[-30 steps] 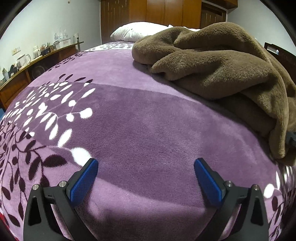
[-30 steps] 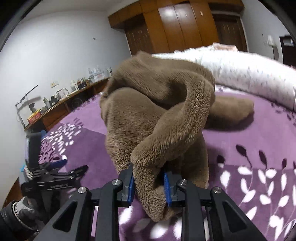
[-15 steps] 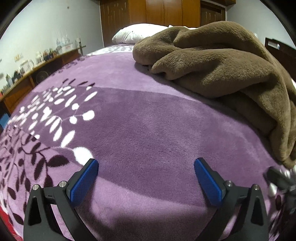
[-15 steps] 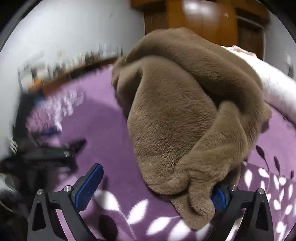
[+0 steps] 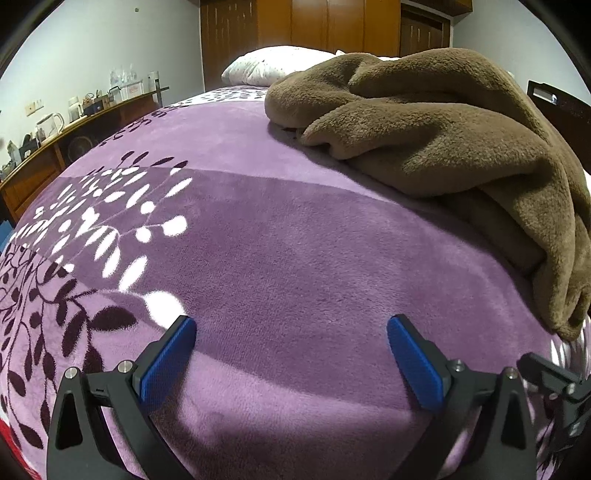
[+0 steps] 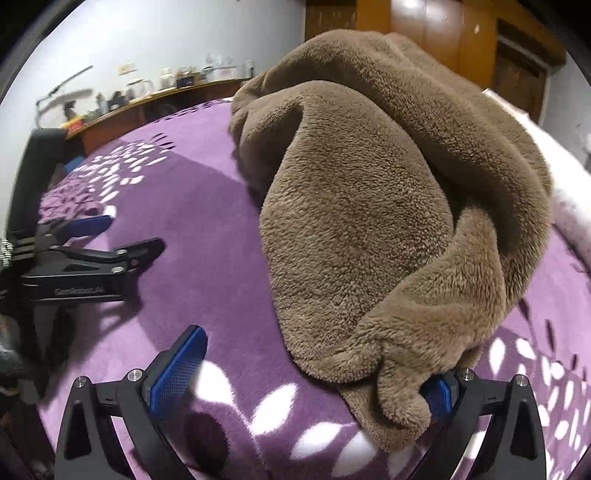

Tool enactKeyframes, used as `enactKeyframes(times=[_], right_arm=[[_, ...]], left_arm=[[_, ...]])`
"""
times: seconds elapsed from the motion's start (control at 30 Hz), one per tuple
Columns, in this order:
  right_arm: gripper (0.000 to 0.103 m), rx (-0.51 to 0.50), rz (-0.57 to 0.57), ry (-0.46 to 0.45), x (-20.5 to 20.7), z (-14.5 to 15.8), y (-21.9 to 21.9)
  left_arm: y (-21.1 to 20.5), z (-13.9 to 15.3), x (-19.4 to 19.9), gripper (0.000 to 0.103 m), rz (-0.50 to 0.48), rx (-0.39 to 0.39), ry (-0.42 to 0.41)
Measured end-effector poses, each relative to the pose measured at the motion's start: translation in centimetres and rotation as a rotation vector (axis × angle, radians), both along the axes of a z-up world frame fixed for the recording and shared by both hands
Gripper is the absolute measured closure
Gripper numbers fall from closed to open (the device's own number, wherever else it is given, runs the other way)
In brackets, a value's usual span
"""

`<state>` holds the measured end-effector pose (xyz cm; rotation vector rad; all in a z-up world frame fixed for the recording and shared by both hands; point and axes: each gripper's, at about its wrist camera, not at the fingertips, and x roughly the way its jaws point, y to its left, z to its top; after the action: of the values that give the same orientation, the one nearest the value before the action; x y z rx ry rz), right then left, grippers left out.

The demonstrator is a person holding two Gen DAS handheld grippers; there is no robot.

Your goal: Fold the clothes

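A brown fleece garment [image 6: 376, 206] lies crumpled on the purple bedspread [image 6: 207, 236]. In the left wrist view it is heaped at the right [image 5: 443, 129]. My right gripper [image 6: 310, 373] is open; a corner of the garment drapes over its right finger, between the jaws but not clamped. My left gripper [image 5: 291, 354] is open and empty, low over bare bedspread [image 5: 280, 258], left of the garment. It also shows in the right wrist view [image 6: 110, 240] at the left. The right gripper's tip shows at the lower right of the left wrist view [image 5: 554, 376].
A white pillow [image 5: 273, 66] lies at the head of the bed before wooden wardrobes [image 5: 325, 22]. A long wooden sideboard [image 5: 74, 133] with kettles and jars runs along the left wall. A white floral duvet [image 6: 569, 192] lies right of the garment.
My right gripper has opened and let go of the garment, which has slumped onto the bed. The left gripper has stayed open and shifted slightly.
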<state>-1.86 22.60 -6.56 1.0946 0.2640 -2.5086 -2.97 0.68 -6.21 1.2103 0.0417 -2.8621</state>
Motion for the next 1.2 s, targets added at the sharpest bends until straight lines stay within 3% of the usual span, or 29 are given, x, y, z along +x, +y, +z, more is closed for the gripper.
enactKeyframes(times=[0.17,0.43,0.57,0.6,0.63,0.67,0.7,0.73,0.83,0.9,1.0,1.1,1.2], right_arm=[[0.000,-0.222,0.007,0.002,0.1,0.5,2.7],[0.000,-0.414,-0.105,0.047,0.5,3.2,3.5],[0.001,-0.593,-0.209,0.035,-0.2,4.0,5.5],[0.006,-0.611,-0.228,0.029,-0.4,4.1,6.0],[0.011,-0.610,-0.242,0.020,-0.2,4.0,7.4],[0.023,-0.610,-0.256,0.011,0.1,4.0,8.9],[0.042,-0.604,-0.263,0.004,0.0,3.7,9.1],[0.051,-0.598,-0.269,-0.002,0.0,3.5,9.3],[0.062,-0.581,-0.288,-0.022,-0.3,2.9,9.9],[0.073,-0.555,-0.282,0.022,0.5,4.1,9.9],[0.080,-0.486,-0.247,0.134,2.3,7.1,9.5],[0.081,-0.365,-0.181,0.279,4.5,11.0,8.2],[0.081,-0.336,-0.116,0.282,4.9,12.0,7.5]], left_arm=[[-0.4,0.1,0.3,0.000,-0.018,0.046,0.006],[-2.6,0.4,0.7,0.000,-0.046,0.225,0.045],[-2.1,0.4,0.8,0.000,-0.054,0.217,0.033],[-1.8,0.4,0.7,0.000,-0.055,0.202,0.024],[-1.5,0.3,0.5,0.000,-0.057,0.177,0.013],[-1.2,0.3,0.3,0.000,-0.059,0.152,0.003],[-0.9,0.2,0.1,0.000,-0.058,0.127,-0.005],[-0.6,0.2,0.0,0.000,-0.058,0.104,-0.011],[-0.4,0.1,0.0,0.000,-0.060,0.091,-0.020],[-0.5,0.1,-0.1,0.000,-0.063,0.097,-0.024],[-1.0,0.7,-0.1,0.000,-0.075,0.132,-0.043],[-1.7,1.7,-0.3,0.000,-0.092,0.189,-0.052],[-2.7,3.7,0.0,0.000,-0.092,0.245,0.014]])
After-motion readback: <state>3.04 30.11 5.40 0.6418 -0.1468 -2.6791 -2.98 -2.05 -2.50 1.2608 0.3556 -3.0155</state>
